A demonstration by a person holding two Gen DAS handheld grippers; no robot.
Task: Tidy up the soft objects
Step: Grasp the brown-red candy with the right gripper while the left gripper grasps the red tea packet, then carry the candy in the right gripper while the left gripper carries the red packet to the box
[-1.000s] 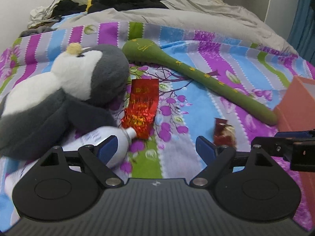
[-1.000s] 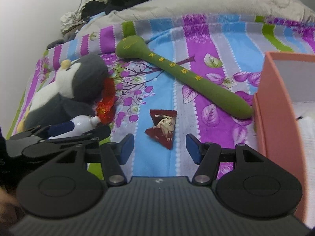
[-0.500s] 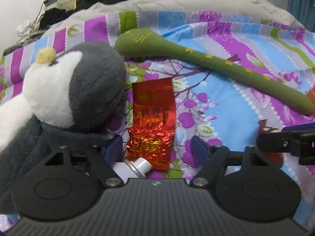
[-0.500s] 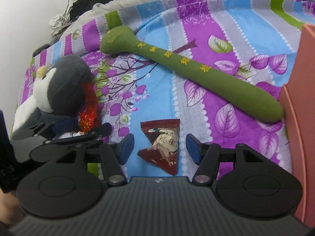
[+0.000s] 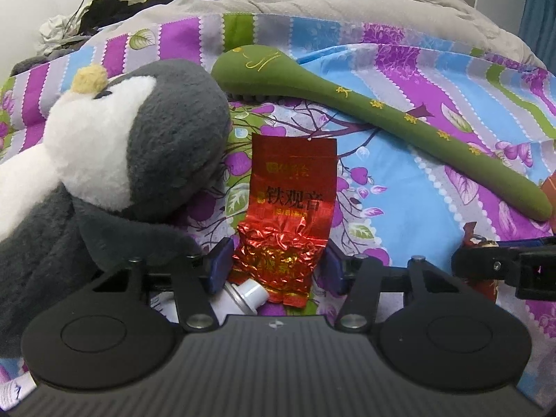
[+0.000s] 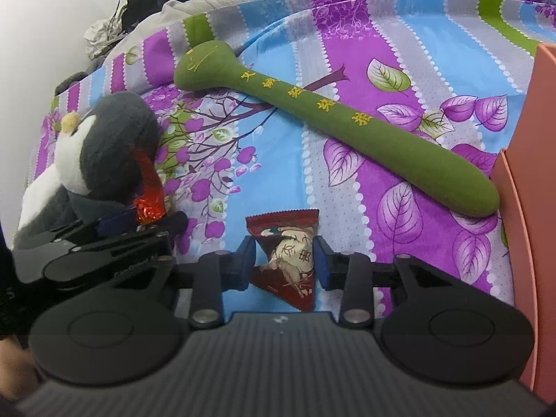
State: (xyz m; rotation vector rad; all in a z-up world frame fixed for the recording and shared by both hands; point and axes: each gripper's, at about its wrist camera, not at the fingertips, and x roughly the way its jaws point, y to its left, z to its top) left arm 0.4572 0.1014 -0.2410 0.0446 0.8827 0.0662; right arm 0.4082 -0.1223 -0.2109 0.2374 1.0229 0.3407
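Observation:
A red foil tea packet [image 5: 288,215] lies on the striped bedspread beside a grey and white penguin plush [image 5: 121,146]. My left gripper [image 5: 276,267] straddles the packet's crumpled lower end. Its jaws are closing, and a thin gap still shows at the left pad. A dark red triangular snack packet [image 6: 285,257] sits between the pads of my right gripper [image 6: 283,260]. Those jaws are closing too, and both pads touch the packet's sides. A long green padded stick [image 6: 330,121] lies diagonally beyond both packets.
A white tube [image 5: 243,295] lies under the left gripper, its cap against the tea packet. A salmon box [image 6: 528,173] stands at the right edge, touching the stick's end. Grey bedding and dark clothes are piled at the far end of the bed.
Both grippers came forward and down, the left over the tea packet, the right over the snack packet. Both pairs of jaws narrowed around their packets in the last half second.

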